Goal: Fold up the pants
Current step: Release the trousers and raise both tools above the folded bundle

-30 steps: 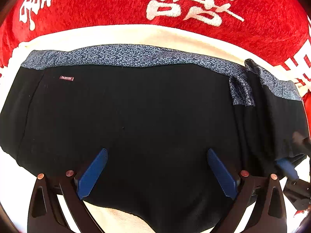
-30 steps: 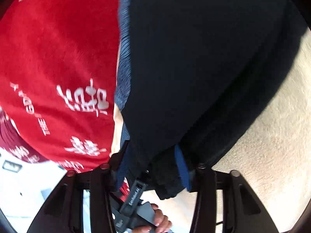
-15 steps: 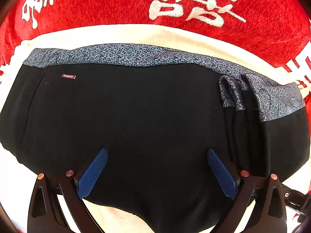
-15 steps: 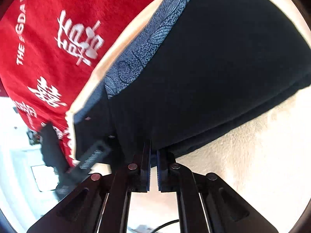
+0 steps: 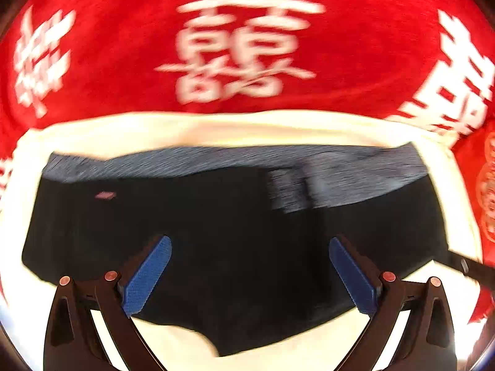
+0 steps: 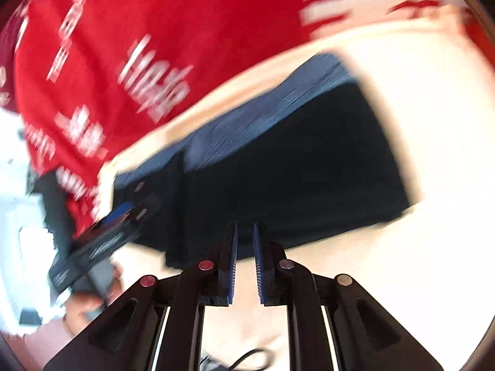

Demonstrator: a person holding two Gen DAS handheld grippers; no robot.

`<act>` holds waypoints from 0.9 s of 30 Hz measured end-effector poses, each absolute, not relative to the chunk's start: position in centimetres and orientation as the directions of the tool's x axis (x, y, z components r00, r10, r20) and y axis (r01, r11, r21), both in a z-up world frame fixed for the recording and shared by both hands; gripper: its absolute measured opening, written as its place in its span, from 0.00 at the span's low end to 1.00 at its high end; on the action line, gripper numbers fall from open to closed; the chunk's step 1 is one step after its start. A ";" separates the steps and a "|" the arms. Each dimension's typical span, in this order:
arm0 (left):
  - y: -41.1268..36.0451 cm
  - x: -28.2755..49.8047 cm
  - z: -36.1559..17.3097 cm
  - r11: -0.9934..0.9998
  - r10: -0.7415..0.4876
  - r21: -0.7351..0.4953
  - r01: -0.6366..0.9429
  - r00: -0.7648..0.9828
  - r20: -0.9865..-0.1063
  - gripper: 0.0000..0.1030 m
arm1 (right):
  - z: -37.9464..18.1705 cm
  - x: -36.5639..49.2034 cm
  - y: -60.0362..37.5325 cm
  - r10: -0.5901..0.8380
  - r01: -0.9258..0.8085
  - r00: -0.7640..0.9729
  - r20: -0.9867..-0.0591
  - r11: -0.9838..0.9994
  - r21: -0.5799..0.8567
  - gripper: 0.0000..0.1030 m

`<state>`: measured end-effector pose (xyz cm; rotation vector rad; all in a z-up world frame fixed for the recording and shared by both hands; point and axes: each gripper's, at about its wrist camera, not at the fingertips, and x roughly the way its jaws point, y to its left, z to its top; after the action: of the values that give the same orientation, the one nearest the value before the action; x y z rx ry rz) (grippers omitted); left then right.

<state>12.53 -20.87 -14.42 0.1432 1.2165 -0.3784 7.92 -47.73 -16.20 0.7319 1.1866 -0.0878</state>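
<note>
Folded black pants [image 5: 216,216] with a blue-grey patterned waistband [image 5: 216,157] lie flat on a cream cloth [image 5: 216,126]. My left gripper [image 5: 250,242] hangs open above their near half, its blue pads wide apart and holding nothing. In the right wrist view the pants [image 6: 294,160] lie beyond my right gripper [image 6: 245,228]. Its jaws are opening: a narrow gap shows between the pads, with nothing in it. It hovers over the pants' near edge. Both views are blurred by motion.
A red blanket [image 5: 340,61] with white characters lies under the cream cloth and spreads behind it. The left gripper's body [image 6: 102,232] and a hand [image 6: 83,303] show at the left of the right wrist view. A dark cable [image 6: 241,358] lies at the bottom.
My right gripper let go of the pants' edge, rolled and rose. The left gripper rose too, so the pants look smaller. The folded-over part at the right now lies flat.
</note>
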 end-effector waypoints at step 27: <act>-21.7 5.5 -13.8 0.968 0.016 0.049 0.245 0.135 -0.991 1.00 | -13.9 5.8 -46.7 0.343 0.255 0.233 -0.910 0.882 0.398 0.65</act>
<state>5.55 -21.71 -13.77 0.2182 1.4293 -0.1678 5.81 -46.65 -13.92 0.5286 1.3537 0.0648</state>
